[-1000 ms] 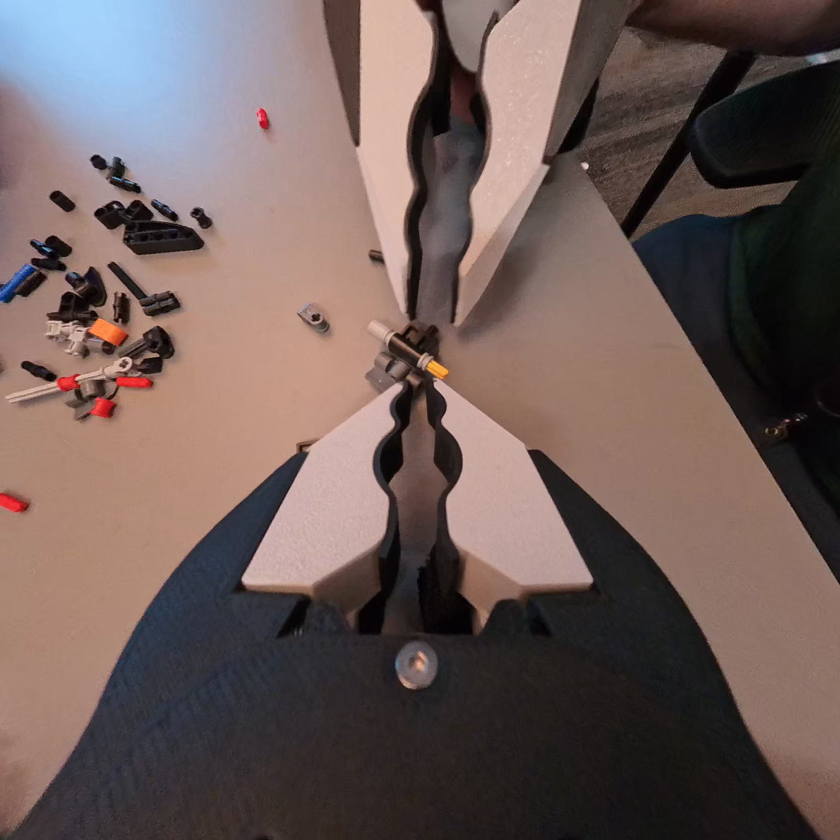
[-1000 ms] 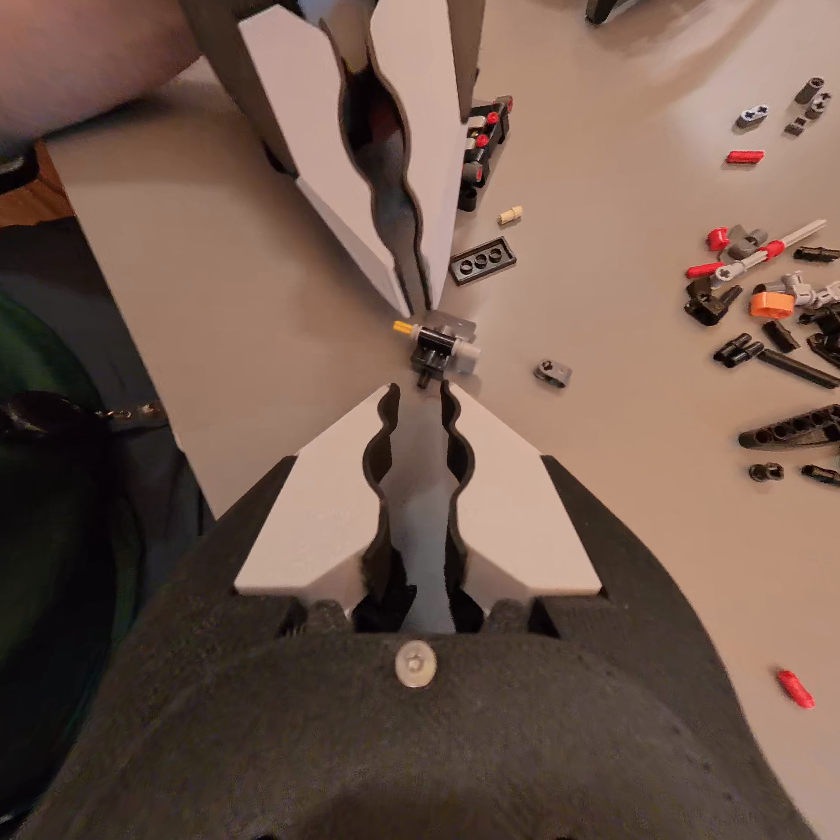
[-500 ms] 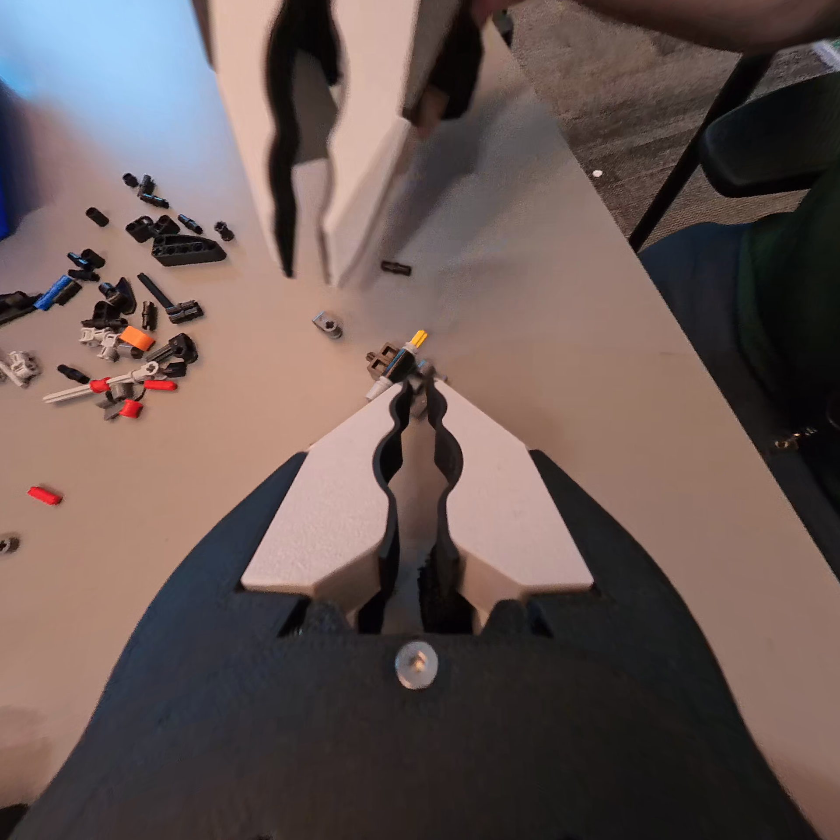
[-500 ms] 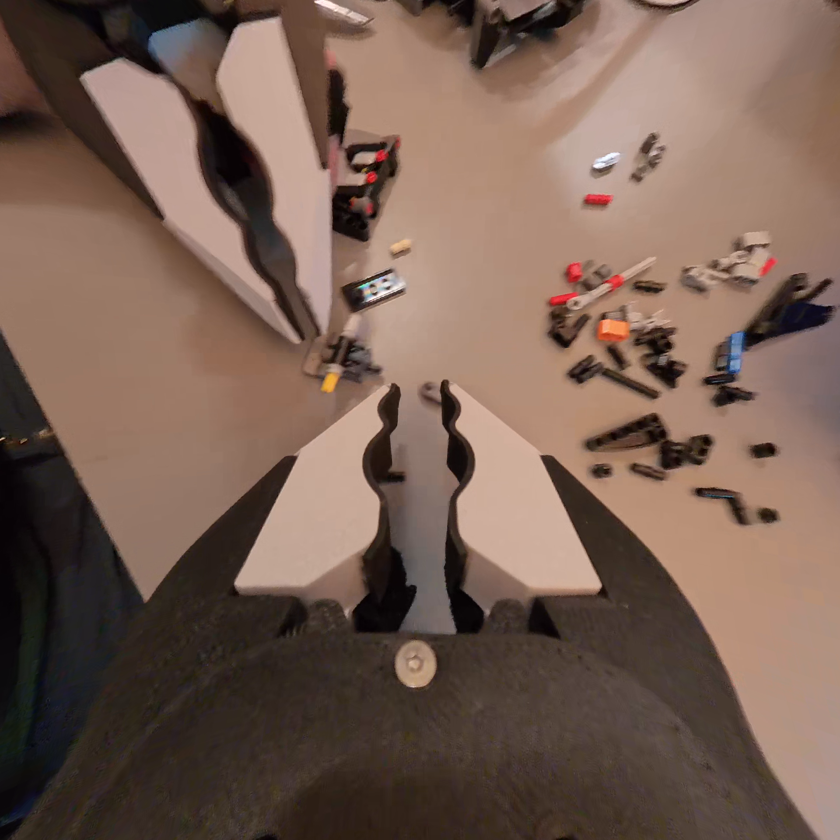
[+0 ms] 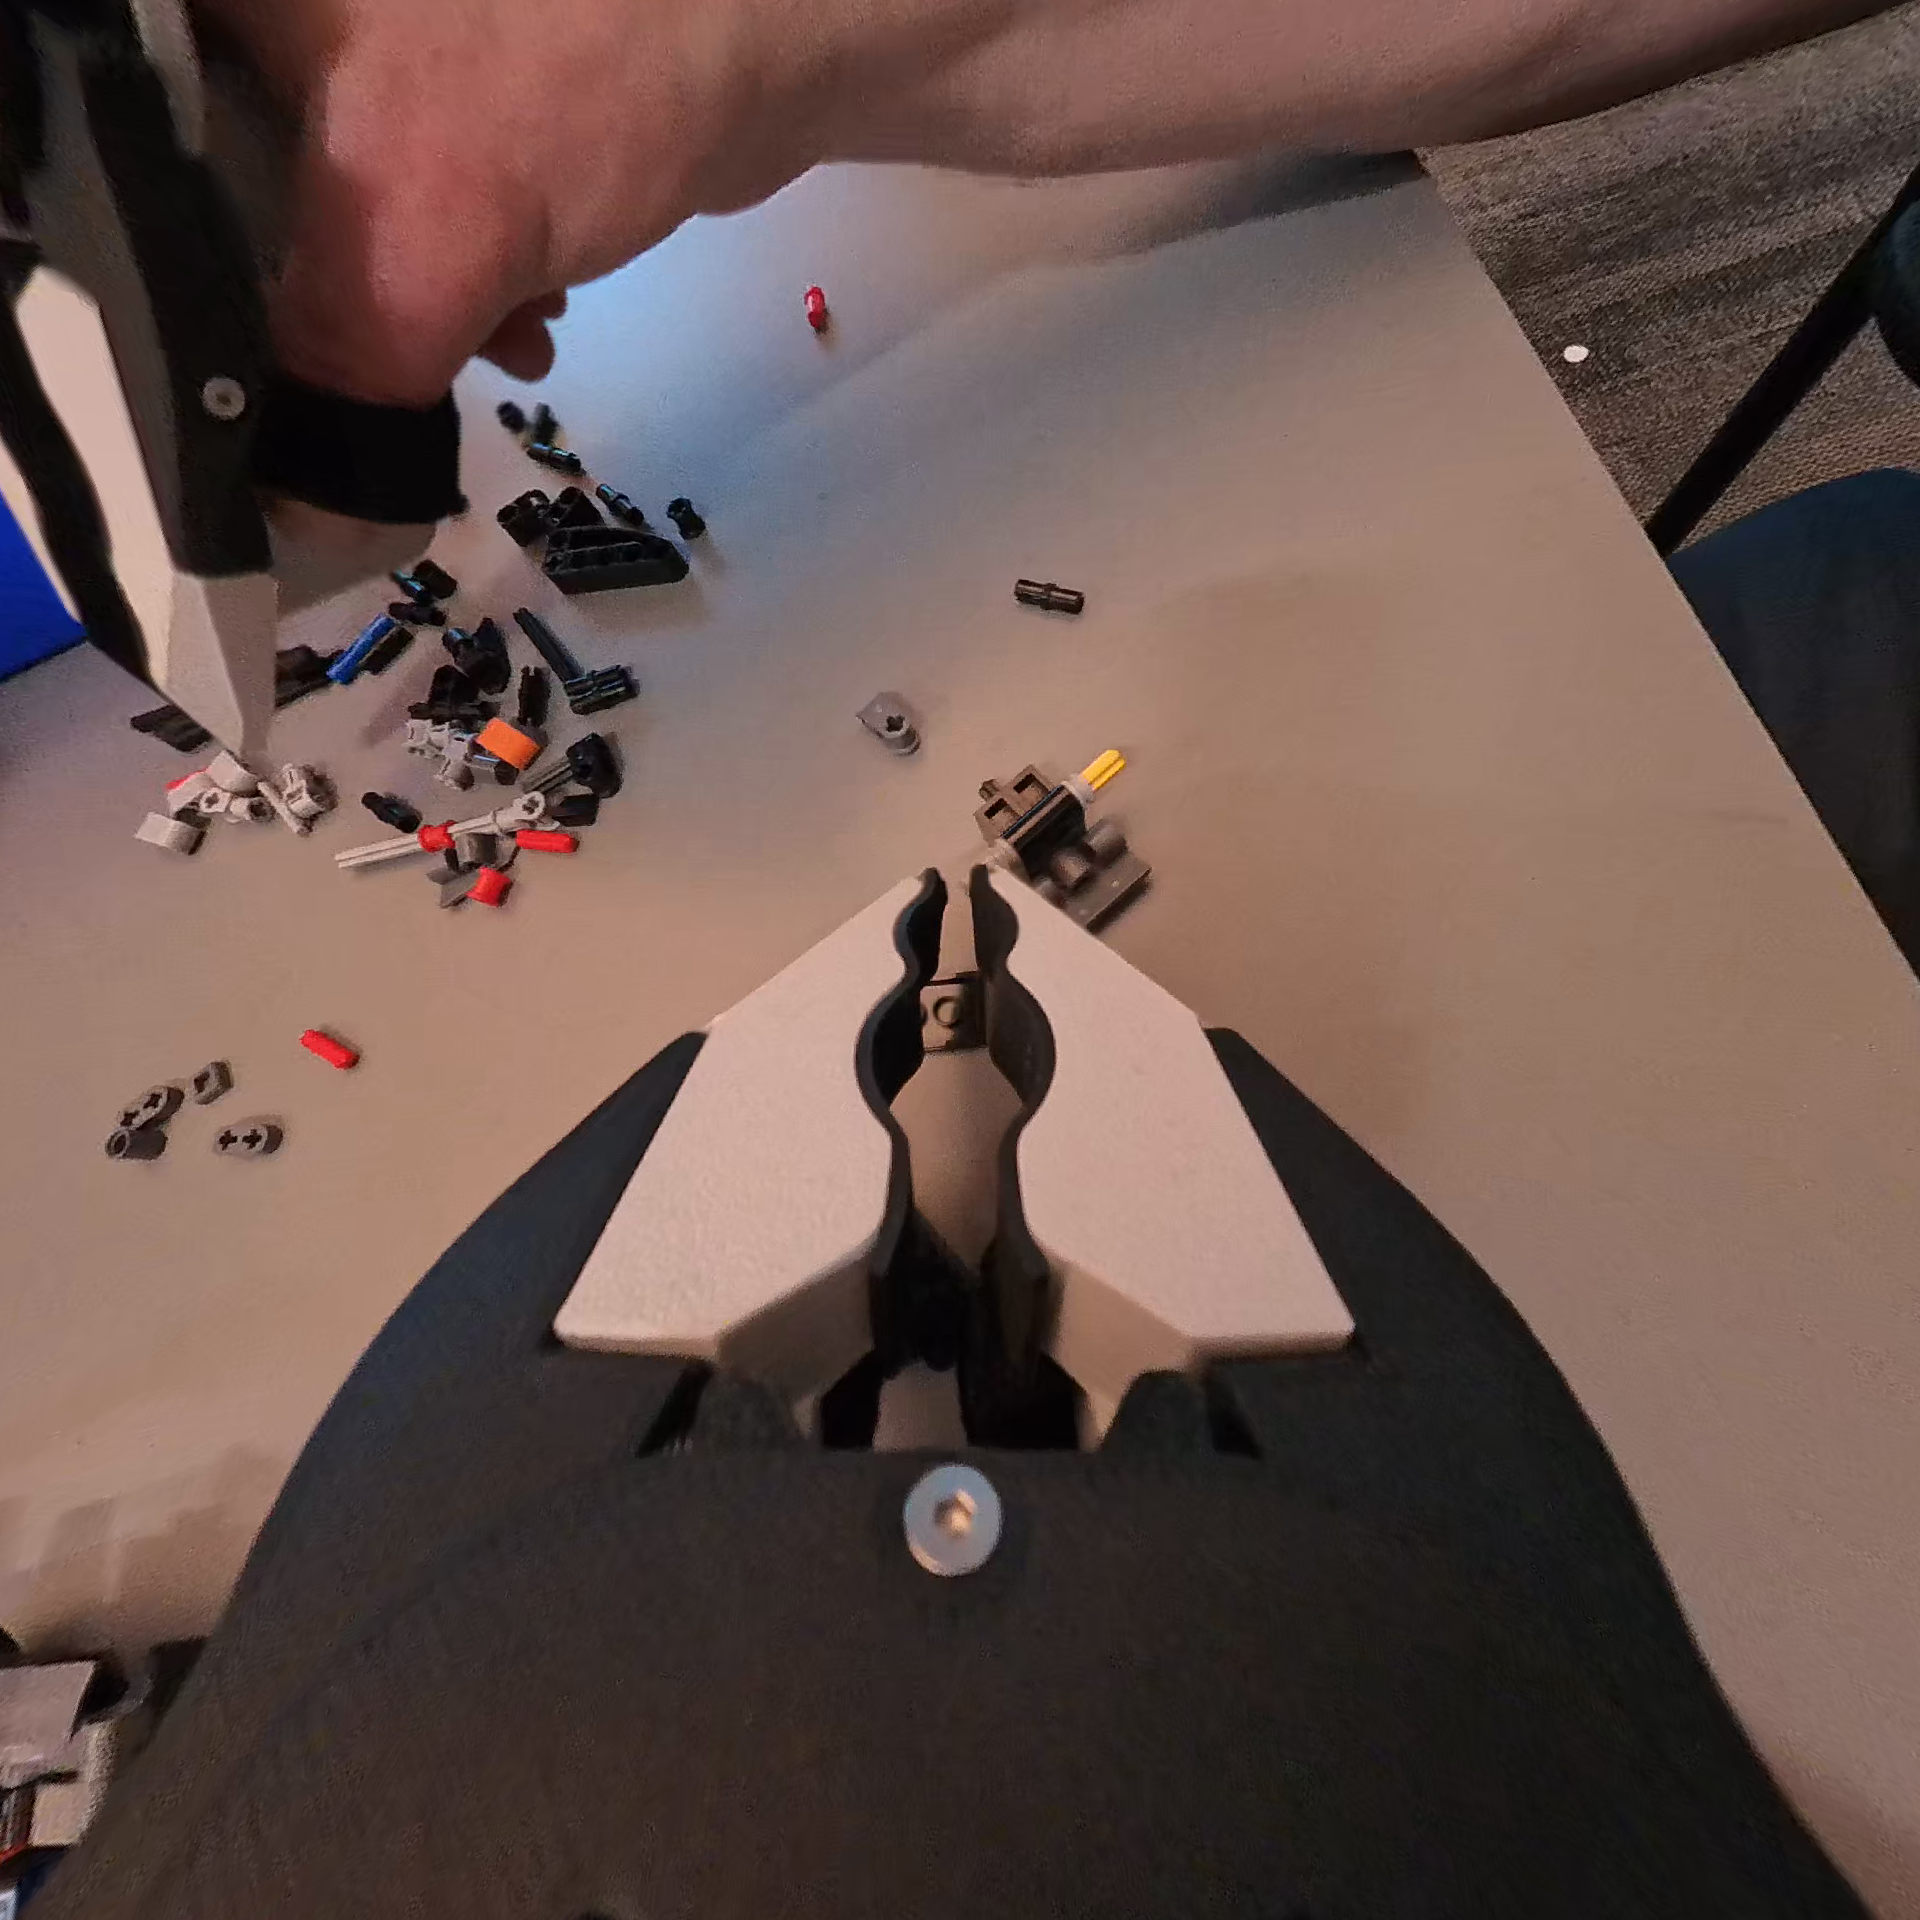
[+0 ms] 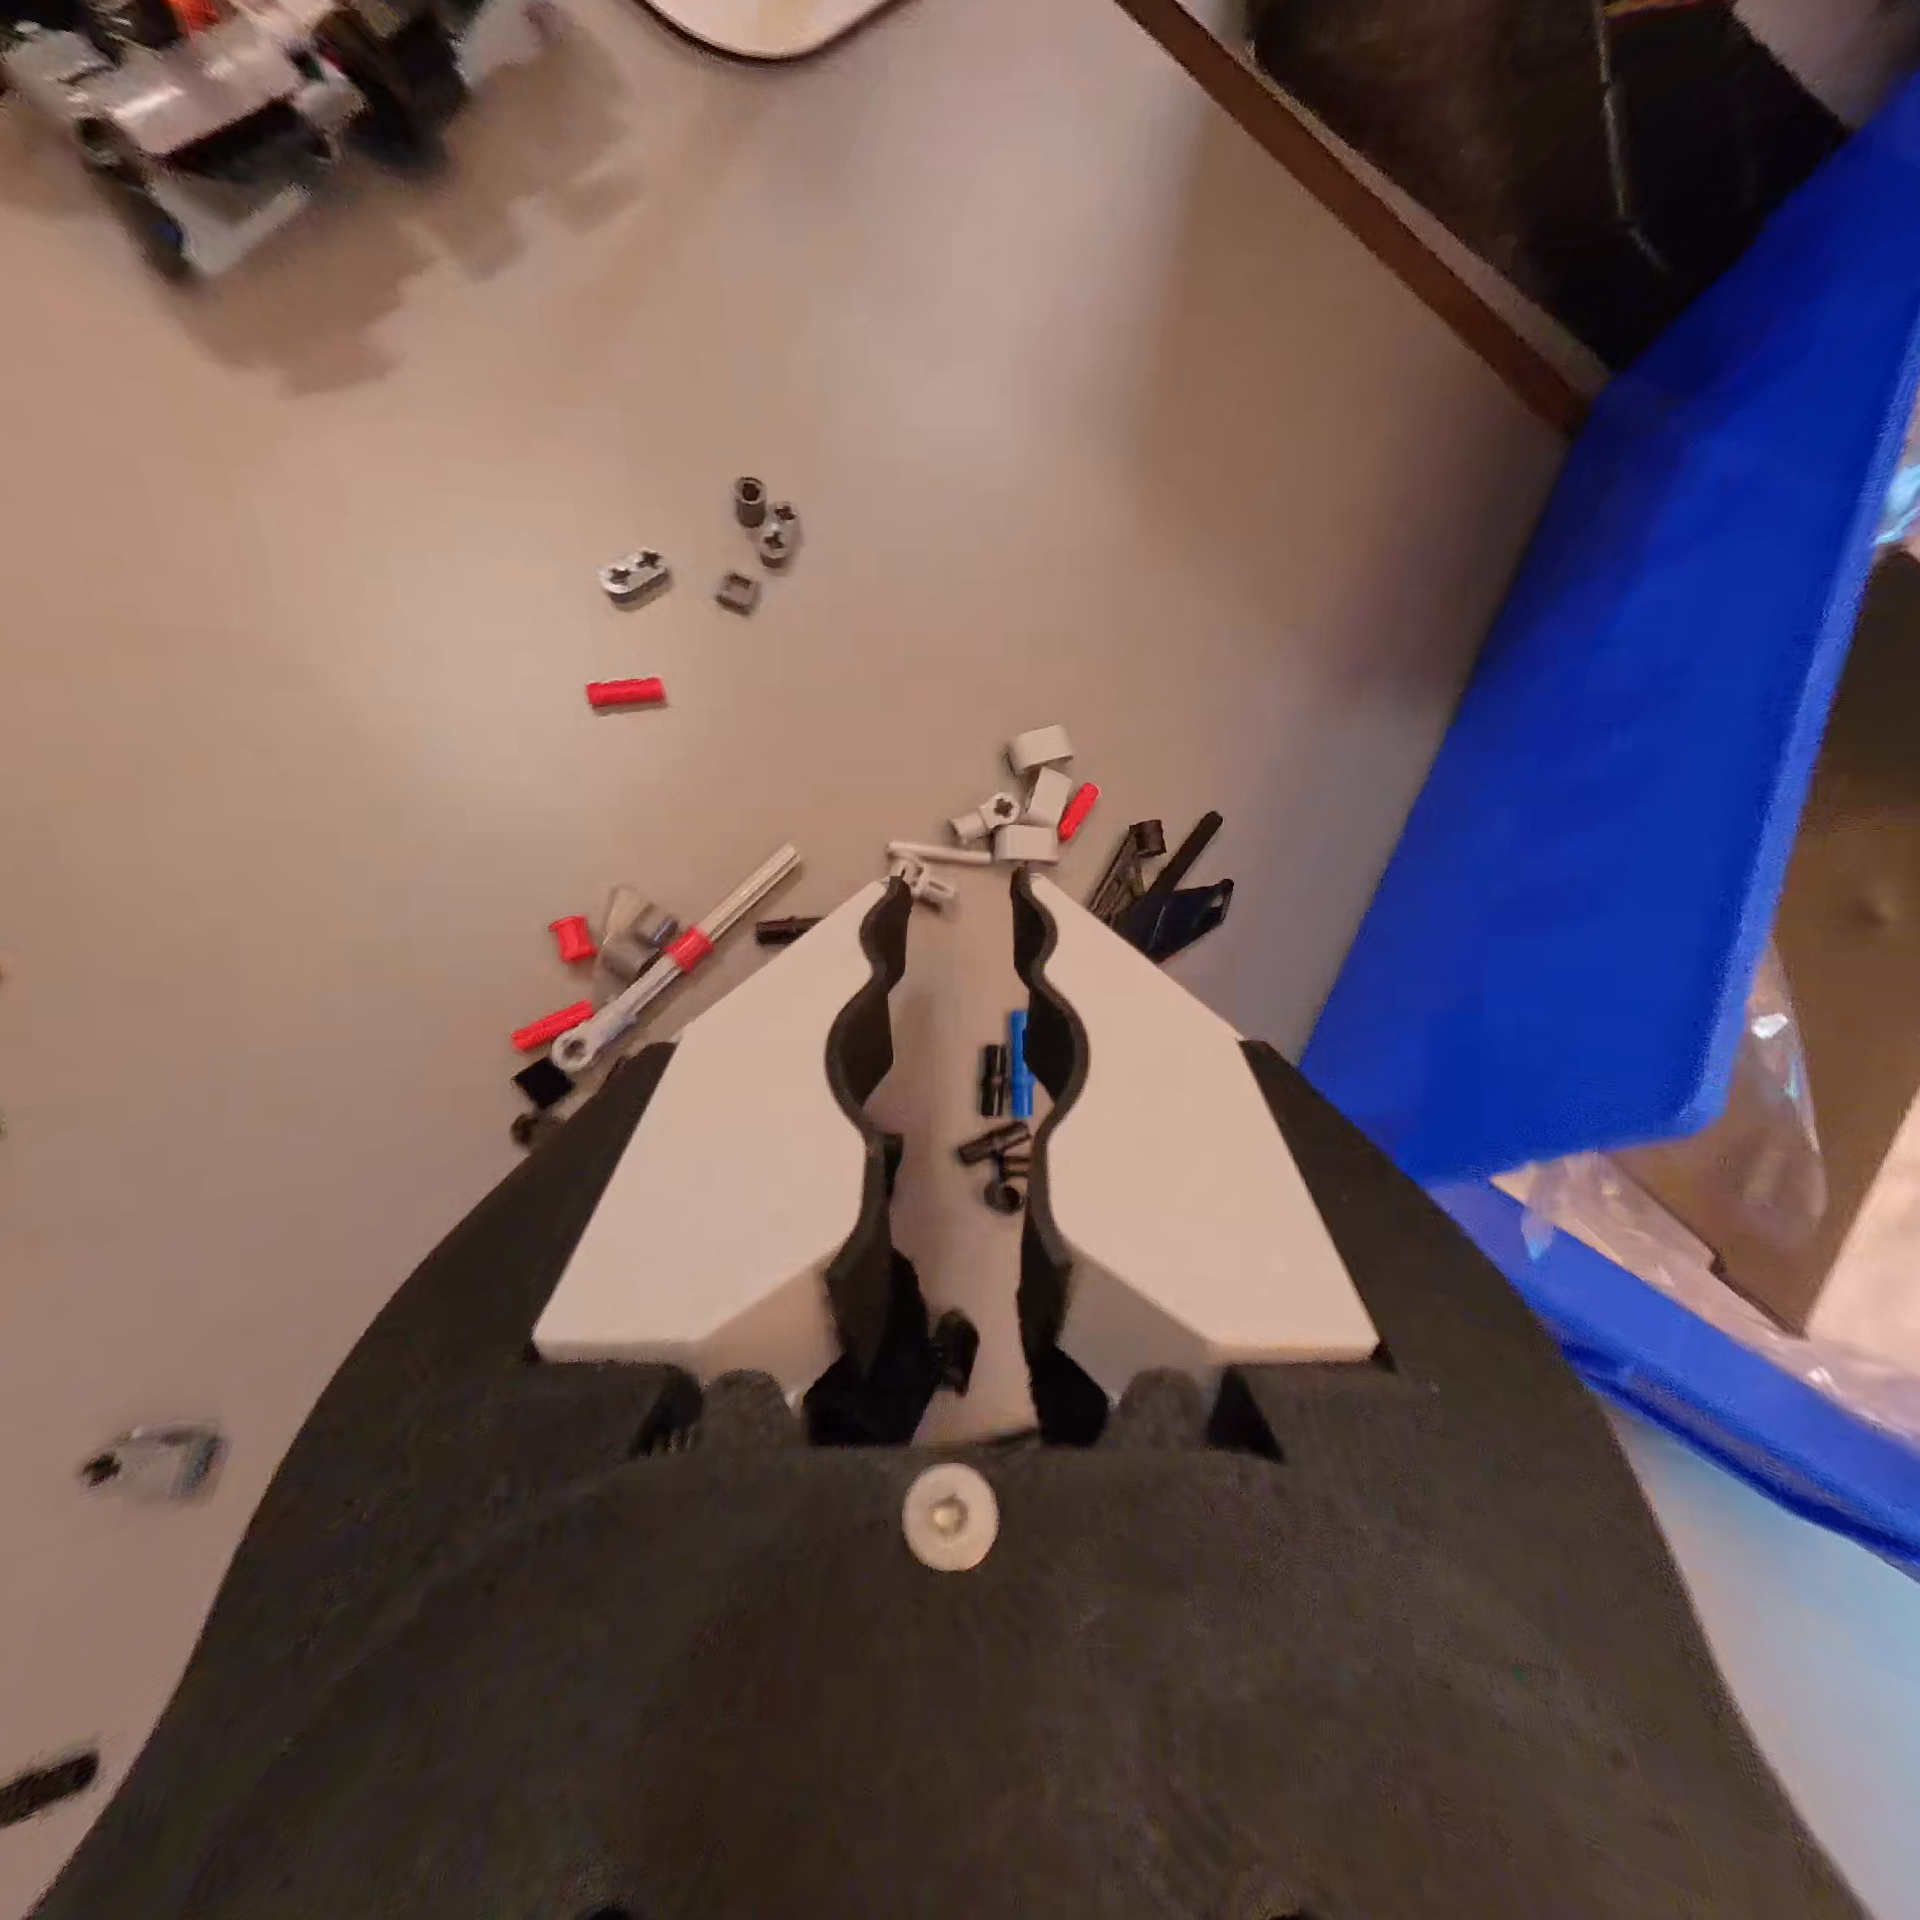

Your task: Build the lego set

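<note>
A small black and grey assembly with a yellow pin (image 5: pixel 1060 831) lies on the tan table (image 5: pixel 1351 727), just right of my left gripper's tips. My left gripper (image 5: pixel 956 881) is empty, its jaws nearly together, and a black plate (image 5: pixel 951 1013) shows below between them. My right gripper (image 6: pixel 961 883) is open and low over a cluster of light grey pieces (image 6: pixel 1023 821). In the left wrist view the right gripper (image 5: pixel 223 717) is at the far left, its tip touching those grey pieces (image 5: pixel 239 805). Loose black, red and orange parts (image 5: pixel 499 727) lie beside them.
A blue bin (image 6: pixel 1662 727) stands close on the right of the right gripper. A blurred built model (image 6: pixel 208 135) sits far left. A person's arm (image 5: pixel 935 94) crosses above the table. The table edge (image 5: pixel 1621 540) and a chair leg (image 5: pixel 1766 353) are at right. From either gripper's tips it is about 20 cm to the blurred built model (image 6: pixel 208 135).
The right gripper left the assembly and swung over to the loose grey pieces. The left gripper has let go of the assembly, which now lies on the table beside its tips.
</note>
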Motion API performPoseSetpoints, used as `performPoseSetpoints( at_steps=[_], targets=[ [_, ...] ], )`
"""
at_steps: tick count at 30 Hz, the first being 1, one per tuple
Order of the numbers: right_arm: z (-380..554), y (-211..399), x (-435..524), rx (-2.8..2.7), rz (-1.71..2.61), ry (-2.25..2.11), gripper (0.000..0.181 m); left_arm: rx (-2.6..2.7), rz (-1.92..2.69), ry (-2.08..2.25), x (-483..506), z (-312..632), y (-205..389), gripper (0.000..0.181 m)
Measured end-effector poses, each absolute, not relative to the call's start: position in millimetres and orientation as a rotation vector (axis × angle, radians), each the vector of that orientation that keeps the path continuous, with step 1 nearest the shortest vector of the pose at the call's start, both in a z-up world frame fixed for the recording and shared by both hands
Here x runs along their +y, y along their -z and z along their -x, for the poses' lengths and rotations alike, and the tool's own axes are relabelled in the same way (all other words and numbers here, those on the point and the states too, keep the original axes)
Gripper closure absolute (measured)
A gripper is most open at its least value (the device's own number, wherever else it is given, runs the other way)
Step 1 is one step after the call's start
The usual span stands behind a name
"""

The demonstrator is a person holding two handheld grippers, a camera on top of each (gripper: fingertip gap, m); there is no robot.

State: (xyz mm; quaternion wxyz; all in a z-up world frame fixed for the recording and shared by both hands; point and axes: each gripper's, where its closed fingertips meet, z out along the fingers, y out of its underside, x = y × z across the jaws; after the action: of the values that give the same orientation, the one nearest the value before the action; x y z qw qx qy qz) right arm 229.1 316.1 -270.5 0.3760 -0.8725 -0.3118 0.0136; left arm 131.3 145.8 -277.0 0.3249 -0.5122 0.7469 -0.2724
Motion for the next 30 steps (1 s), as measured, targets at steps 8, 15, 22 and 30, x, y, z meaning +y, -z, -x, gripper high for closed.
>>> performPoseSetpoints(
  at_steps=[8, 15, 22, 30],
  targets=[
    [-236, 292, 340, -0.785, 2.334, -0.005, 0.159, 1.942, 1.351, 0.749, 148, -131, 276, 0.178],
    [-235, 297, 341, -0.757, 2.371, -0.092, 0.168, 1.946, 1.353, 0.765, 147, -132, 278, 0.178],
    [-225, 278, 313, -0.770, 2.314, -0.198, 0.168, 1.922, 1.356, 0.782, 150, -129, 272, 0.175],
    [-192, 242, 198, -0.843, 2.202, -0.390, 0.168, 1.958, 1.346, 0.824, 139, -131, 274, 0.167]
  ],
)
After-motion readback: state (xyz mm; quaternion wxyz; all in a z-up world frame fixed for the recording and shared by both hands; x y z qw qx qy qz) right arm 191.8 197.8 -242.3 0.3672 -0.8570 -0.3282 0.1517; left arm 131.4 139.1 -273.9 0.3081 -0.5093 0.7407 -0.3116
